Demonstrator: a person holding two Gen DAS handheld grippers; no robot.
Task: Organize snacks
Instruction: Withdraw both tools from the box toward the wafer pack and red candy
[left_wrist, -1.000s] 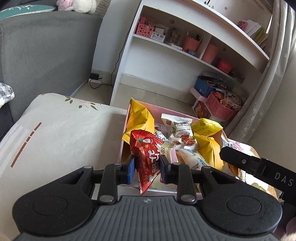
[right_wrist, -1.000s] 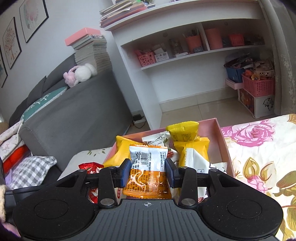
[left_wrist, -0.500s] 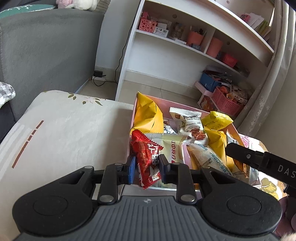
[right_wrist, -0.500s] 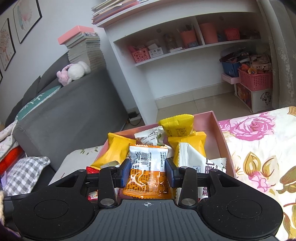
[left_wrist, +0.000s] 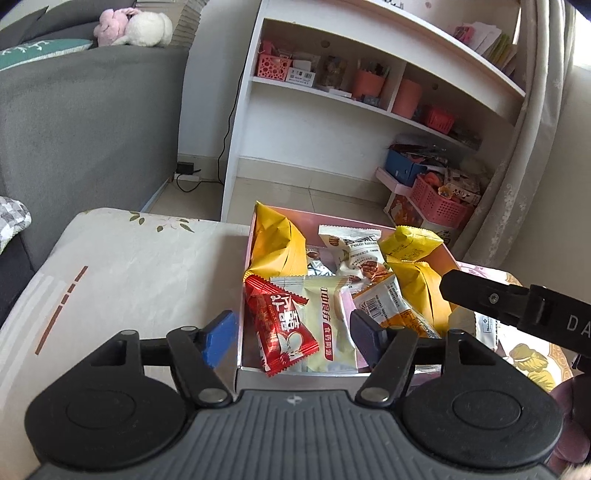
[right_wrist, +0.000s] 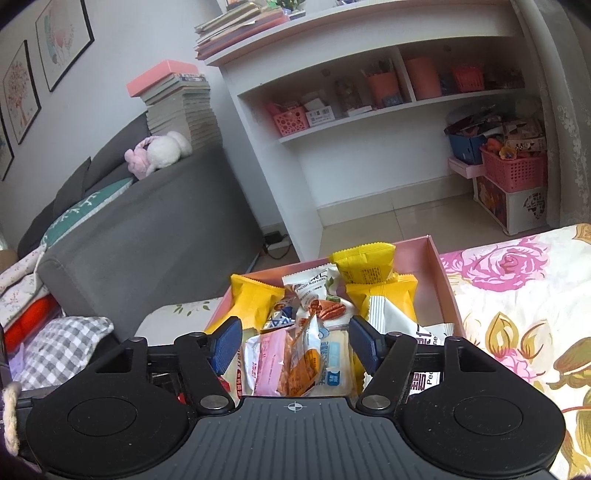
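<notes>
Grey sofa (right_wrist: 155, 221) beside white bookshelf (right_wrist: 369, 155).

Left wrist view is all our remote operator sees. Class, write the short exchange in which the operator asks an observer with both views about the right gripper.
Operator: Is the right gripper open or shut?
Observer: Open; its jaws stand apart, gripping nothing.
Operator: What lies between its fingers?
Observer: An orange packet beside a pink packet, both in the pink box.
</notes>
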